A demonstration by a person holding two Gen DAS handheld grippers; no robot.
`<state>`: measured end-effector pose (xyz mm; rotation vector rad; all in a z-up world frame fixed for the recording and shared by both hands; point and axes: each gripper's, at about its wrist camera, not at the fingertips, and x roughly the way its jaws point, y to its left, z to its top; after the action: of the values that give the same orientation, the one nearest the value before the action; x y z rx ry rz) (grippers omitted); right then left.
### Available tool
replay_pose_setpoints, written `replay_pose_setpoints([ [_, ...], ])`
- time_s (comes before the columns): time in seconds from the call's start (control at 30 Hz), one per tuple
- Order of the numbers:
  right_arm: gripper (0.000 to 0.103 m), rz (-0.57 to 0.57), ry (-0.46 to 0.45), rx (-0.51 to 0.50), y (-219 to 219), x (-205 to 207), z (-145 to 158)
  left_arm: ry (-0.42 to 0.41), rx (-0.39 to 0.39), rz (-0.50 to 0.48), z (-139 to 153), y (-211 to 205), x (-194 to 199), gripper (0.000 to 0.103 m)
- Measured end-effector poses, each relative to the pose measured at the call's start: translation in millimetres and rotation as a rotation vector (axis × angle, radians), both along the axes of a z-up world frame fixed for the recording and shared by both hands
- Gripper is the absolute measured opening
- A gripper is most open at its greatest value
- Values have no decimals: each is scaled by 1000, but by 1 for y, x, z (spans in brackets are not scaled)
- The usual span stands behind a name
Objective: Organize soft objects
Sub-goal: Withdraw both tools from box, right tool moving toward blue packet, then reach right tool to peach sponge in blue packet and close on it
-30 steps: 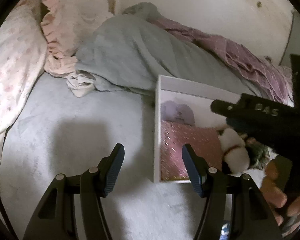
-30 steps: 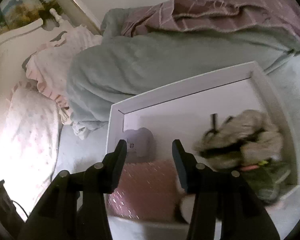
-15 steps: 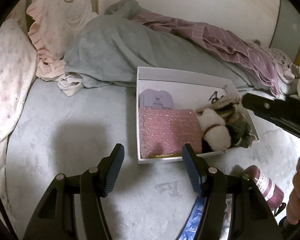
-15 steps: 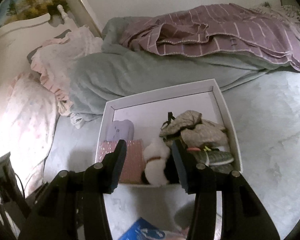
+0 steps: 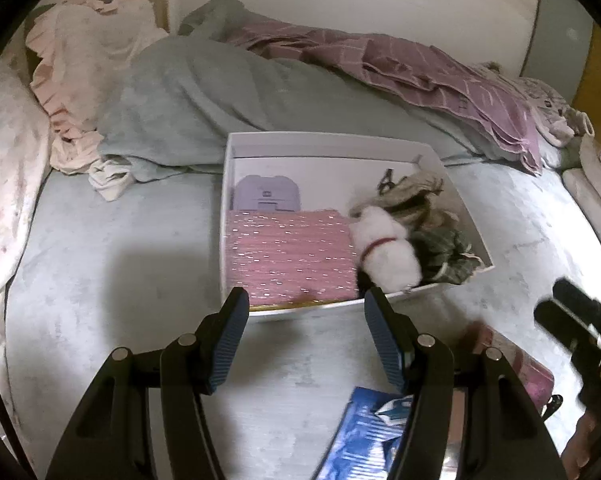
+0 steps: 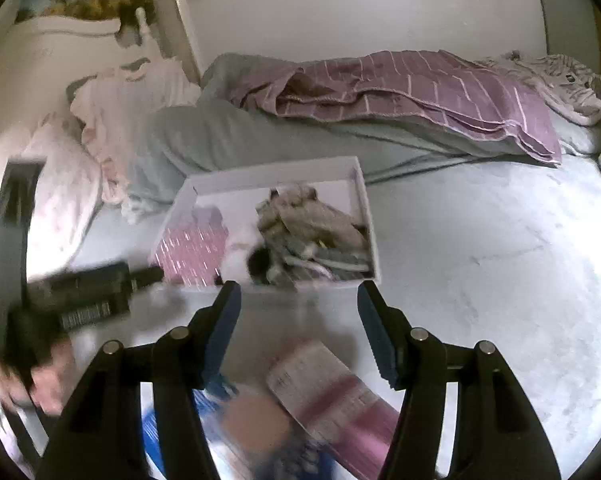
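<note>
Between the blue pads of the left gripper (image 5: 302, 316) lies only the pale bed sheet (image 5: 100, 272) and the near rim of the white box (image 5: 332, 142) — the jaws stand wide apart and hold nothing. The right gripper (image 6: 298, 310) is equally spread and empty, poised over a blurred pink-and-white pack (image 6: 332, 396) and a blue packet (image 5: 364, 436) on the sheet just in front of the box.

Inside the box, a pink sequined cushion (image 5: 290, 258) fills the near left part, a lilac folded garment (image 5: 267, 196) lies behind it, a white plush toy (image 5: 386, 250) with a red collar sits beside the cushion, and a heap of beige and green fabric pieces (image 5: 432, 220) occupies the right side.

Beyond the box, a grey-blue blanket (image 5: 204, 92) is bunched along the wall, with a purple striped blanket (image 6: 416, 88) draped on top — pink ruffled pillows (image 5: 80, 48) sit at the head of the bed.
</note>
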<state>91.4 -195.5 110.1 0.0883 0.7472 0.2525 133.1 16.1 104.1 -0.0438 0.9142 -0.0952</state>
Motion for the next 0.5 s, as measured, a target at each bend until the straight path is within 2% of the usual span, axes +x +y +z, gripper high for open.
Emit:
replay_pose_setpoints([
  [0.2,62,34,53,12,-21,-29,-24,37,64,-10,-8,-23,3,60],
  [0.37,62,55,47,-5,-27,-49,-34,30,96,-11,-7,-35,-1,60],
  [0.5,62,99,51,44,-28,-57,-39,61,88,-26,-7,-41,-1,60],
])
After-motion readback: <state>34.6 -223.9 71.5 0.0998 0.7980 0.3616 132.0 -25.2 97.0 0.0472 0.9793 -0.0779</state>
